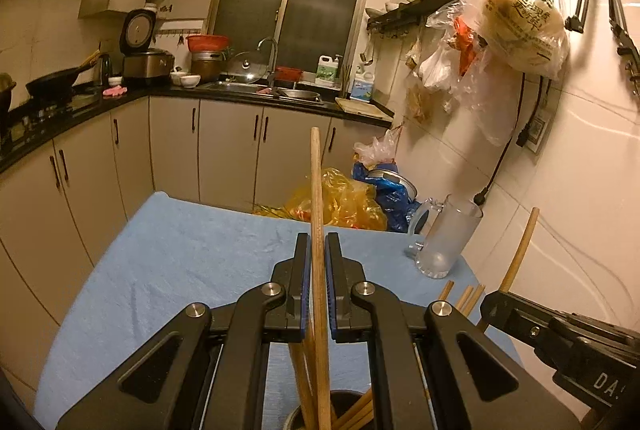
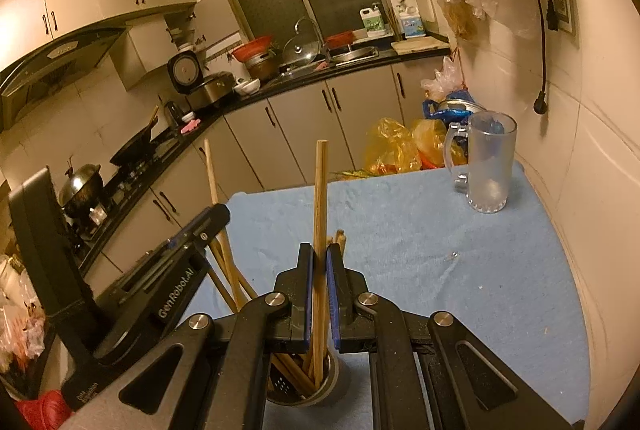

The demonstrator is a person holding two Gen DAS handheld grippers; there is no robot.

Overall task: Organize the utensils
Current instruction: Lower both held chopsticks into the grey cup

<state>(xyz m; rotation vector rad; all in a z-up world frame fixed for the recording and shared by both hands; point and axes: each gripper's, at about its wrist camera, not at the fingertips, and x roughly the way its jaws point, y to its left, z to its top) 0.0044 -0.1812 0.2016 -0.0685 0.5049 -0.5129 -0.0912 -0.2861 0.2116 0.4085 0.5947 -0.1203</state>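
Observation:
My left gripper (image 1: 318,242) is shut on a wooden chopstick (image 1: 316,190) that stands upright, its lower end in a dark utensil holder (image 1: 298,420) with several more chopsticks. My right gripper (image 2: 319,252) is shut on another upright wooden chopstick (image 2: 321,190), above a metal utensil holder (image 2: 328,378) holding several chopsticks. The left gripper (image 2: 216,214) shows at the left of the right wrist view, the right gripper (image 1: 500,304) at the right of the left wrist view. A frosted glass mug (image 1: 446,238) (image 2: 488,166) stands empty at the table's far right corner.
The table is covered by a light blue cloth (image 1: 180,258) (image 2: 420,250). A tiled wall (image 2: 580,150) runs along its right side. Yellow and blue plastic bags (image 1: 348,198) lie on the floor beyond the table. Kitchen cabinets (image 1: 224,150) and counter stand behind.

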